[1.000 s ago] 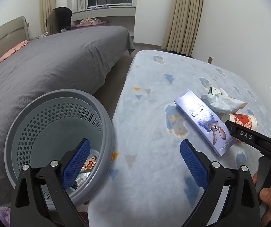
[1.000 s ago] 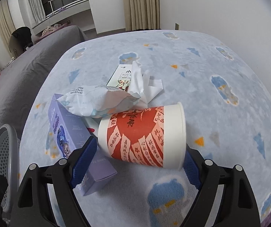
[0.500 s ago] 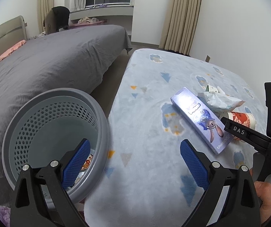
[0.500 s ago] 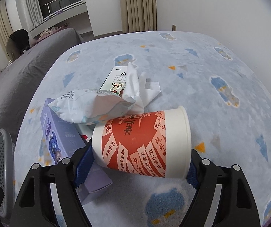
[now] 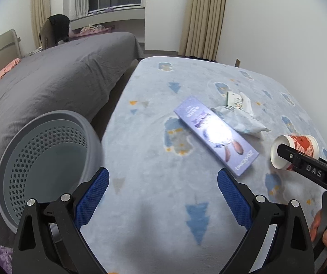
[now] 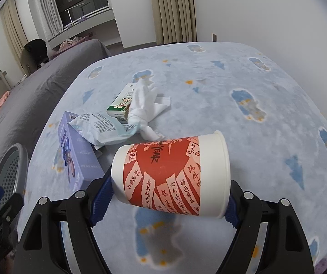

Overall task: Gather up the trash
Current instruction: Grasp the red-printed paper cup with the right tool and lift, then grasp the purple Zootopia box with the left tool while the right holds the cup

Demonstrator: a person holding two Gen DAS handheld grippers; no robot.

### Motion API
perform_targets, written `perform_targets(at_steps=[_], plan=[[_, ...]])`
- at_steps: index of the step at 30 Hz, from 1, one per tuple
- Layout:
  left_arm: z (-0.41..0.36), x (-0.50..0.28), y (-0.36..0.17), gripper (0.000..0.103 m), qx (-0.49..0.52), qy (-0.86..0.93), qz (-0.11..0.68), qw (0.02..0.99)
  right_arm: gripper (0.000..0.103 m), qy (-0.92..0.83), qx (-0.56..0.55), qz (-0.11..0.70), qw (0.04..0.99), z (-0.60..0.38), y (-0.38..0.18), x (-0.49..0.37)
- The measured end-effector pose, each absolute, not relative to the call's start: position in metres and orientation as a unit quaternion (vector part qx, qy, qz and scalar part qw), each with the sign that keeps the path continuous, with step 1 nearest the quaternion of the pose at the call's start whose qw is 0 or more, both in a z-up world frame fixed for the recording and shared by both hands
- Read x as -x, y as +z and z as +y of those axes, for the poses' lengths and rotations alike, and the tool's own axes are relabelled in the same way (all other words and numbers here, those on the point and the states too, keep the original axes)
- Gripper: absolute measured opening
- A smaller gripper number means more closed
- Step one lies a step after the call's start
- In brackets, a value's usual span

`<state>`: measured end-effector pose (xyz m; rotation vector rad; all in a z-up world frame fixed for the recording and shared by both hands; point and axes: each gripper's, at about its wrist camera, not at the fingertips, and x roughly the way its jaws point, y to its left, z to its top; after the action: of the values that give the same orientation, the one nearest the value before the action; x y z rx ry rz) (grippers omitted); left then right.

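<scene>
We've got the red-and-white paper cup pinched sideways in our right gripper, one blue pad on its base end and the other on its rim end, and it's up off the blue patterned blanket. From the left wrist camera the same cup shows at about 3 o'clock, its white bottom facing us.

Our left gripper has its fingers spread wide with nothing between them, hanging over the blanket with the grey perforated trash basket at roughly 9 o'clock, against the grey bed.

The rest of the trash sits in a loose pile on the blanket, at around 11 o'clock from the cup in the right wrist view: a purple box lying flat, a crumpled white-and-blue wrapper resting partly on its far end, a twisted white tissue just beside that, and a small green-and-white carton half under the tissue. We can't see what's in the basket from here.
</scene>
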<state>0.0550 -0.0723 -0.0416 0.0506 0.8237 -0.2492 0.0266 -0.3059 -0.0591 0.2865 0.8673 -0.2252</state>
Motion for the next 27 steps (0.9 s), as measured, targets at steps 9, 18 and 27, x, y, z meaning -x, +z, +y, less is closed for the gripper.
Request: perform_targets(at_steps=[9, 18, 27], plan=[[-0.111, -0.066, -0.038, 0.094, -0.018, -0.126, 0.414, 0.901, 0.077, -0.104, -0.156, 0.384, 0.904, -0.337, -0.050, 0.001], [-0.155, -0.099, -0.051, 0.094, -0.024, -0.119, 0.442, 0.889, 0.077, -0.075, -0.176, 0.374, 0.908, -0.349, -0.047, 0.004], [-0.167, -0.122, -0.072, 0.094, -0.018, -0.104, 0.472, 0.875, 0.077, -0.065, -0.186, 0.374, 0.906, -0.358, -0.051, 0.001]])
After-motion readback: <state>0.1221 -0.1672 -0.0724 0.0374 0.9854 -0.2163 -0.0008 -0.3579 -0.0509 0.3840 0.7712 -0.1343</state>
